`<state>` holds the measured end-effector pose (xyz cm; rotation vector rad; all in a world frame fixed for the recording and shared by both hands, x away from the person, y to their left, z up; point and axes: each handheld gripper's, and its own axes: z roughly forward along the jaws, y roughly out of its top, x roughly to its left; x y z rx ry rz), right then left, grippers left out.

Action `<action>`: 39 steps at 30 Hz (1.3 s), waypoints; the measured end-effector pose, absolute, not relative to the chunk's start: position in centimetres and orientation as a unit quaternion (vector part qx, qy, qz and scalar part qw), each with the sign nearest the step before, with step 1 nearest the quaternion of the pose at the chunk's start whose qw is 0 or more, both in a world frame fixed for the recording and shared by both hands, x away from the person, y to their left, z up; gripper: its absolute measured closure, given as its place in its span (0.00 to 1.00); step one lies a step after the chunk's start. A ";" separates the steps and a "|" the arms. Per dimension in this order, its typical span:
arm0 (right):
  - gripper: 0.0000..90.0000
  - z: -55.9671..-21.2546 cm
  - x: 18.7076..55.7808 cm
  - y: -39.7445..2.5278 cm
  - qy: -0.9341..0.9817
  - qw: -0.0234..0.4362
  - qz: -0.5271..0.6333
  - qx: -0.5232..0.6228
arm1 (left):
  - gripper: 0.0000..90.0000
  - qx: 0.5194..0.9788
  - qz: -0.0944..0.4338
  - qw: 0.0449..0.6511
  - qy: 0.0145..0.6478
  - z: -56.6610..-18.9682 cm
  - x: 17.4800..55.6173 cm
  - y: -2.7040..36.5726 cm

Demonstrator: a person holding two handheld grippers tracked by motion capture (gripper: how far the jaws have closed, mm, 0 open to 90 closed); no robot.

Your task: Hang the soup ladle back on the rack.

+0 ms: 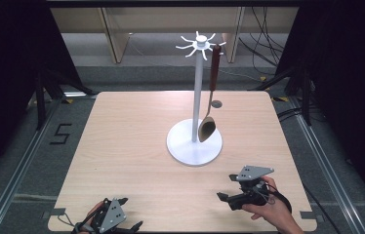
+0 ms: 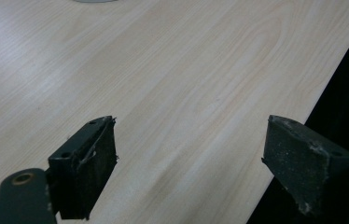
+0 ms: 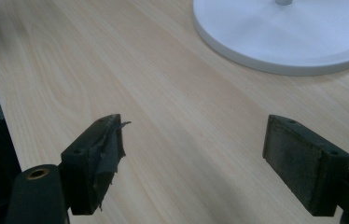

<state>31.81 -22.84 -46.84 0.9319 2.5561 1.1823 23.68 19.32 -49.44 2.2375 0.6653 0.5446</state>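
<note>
Both claws gape wide and empty, the left claw at the table's near left corner, the right claw near its near right corner just short of the one white stand, whose hooks hold one spoon in the high view.

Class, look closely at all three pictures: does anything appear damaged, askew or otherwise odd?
The pad lining on one jaw of each gripper is frayed, edges peeling. The spoon hangs straight from the white stand; nothing is spilled.
</note>
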 end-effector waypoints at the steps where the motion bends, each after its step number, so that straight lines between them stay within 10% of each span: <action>1: 0.23 -46.9 31.8 -22.8 0.859 0.088 0.399 0.309 | 0.18 0.869 0.210 0.366 0.259 -49.4 23.7 19.3; 39: 0.24 -48.5 29.7 -23.5 0.862 0.079 0.391 0.314 | 0.18 0.871 0.213 0.360 0.260 -49.5 23.6 19.2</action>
